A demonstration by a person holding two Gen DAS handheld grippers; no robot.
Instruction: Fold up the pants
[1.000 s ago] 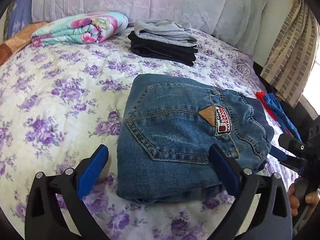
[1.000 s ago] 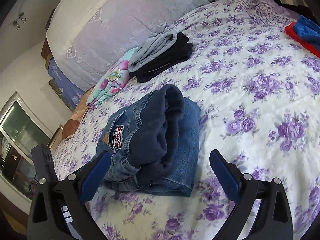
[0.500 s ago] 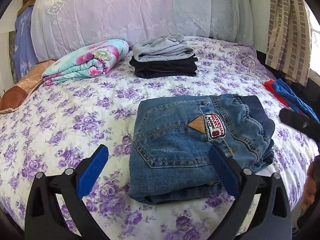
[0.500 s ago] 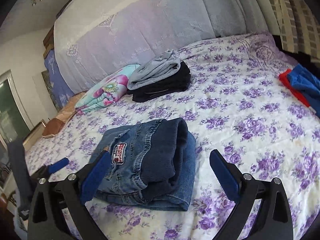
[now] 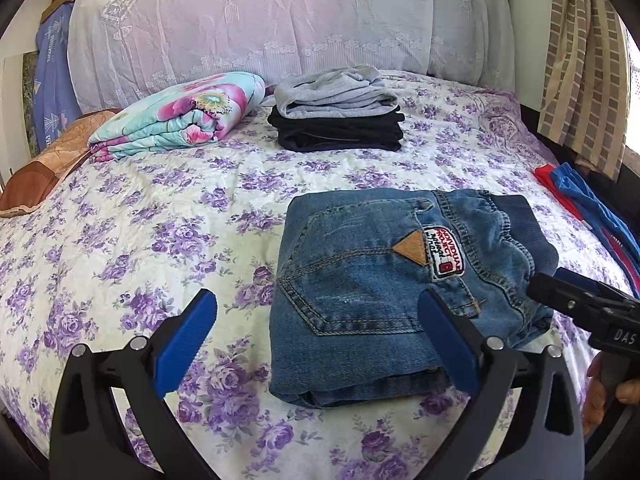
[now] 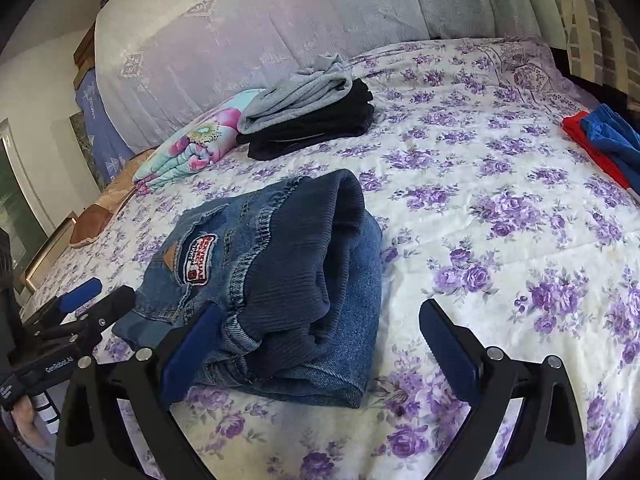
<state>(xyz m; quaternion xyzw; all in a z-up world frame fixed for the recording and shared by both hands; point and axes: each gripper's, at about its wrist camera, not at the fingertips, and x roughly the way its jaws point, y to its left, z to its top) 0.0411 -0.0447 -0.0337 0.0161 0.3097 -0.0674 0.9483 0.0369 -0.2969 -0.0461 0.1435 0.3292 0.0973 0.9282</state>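
The jeans lie folded in a neat pile near the front edge of the bed, so the left tongs and right tongs are wide open, holding nothing.

The blue denim pants with a ribbed dark-blue waistband lie folded into a compact, thick rectangle on the purple-flowered bedspread. Back pocket, tan triangle patch and red-and-white label face up, well apart from the bedspread's far end.
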